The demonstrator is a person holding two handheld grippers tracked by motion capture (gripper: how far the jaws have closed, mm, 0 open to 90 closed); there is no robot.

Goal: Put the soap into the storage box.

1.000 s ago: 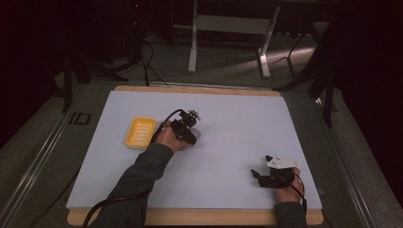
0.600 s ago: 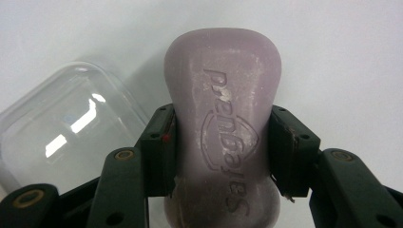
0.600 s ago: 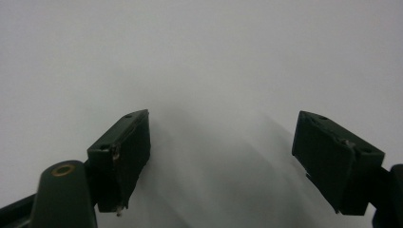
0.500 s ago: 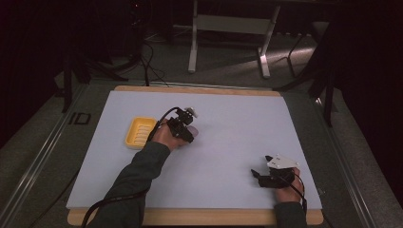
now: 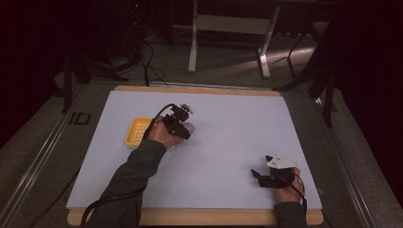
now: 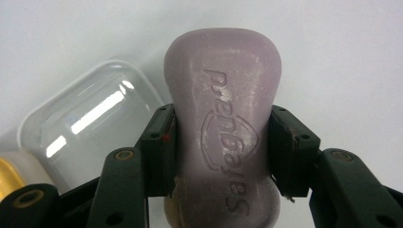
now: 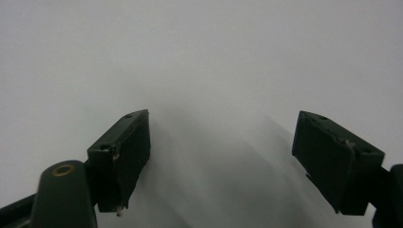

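**Holding the soap beside the dish**

Gripping a lilac soap (image 6: pixel 222 128) at its waist, my left gripper (image 6: pixel 222 142) has both pads pressed flat against the bar's narrow middle. The bar stands lengthwise between the jaws, its stamped face toward the camera and its rounded end pointing away from me. In the high view I see the left gripper (image 5: pixel 177 124) over the left half of the mat (image 5: pixel 237 137), with the soap (image 5: pixel 188 127) peeking out at its right side as a pale lump. Just to its left lies the yellow dish (image 5: pixel 136 132), flat on the mat and close to the gripper. In the left gripper view a clear lid (image 6: pixel 90 123) lies on the mat just beside the soap, and a corner of the dish (image 6: pixel 9 175) shows at the lower left edge next to the lid.

My right gripper (image 5: pixel 273 175) sits near the mat's front right corner, well apart from the soap. In its own view the right gripper (image 7: pixel 221 152) has its jaws spread wide, with only bare mat (image 7: pixel 199 57) between them.
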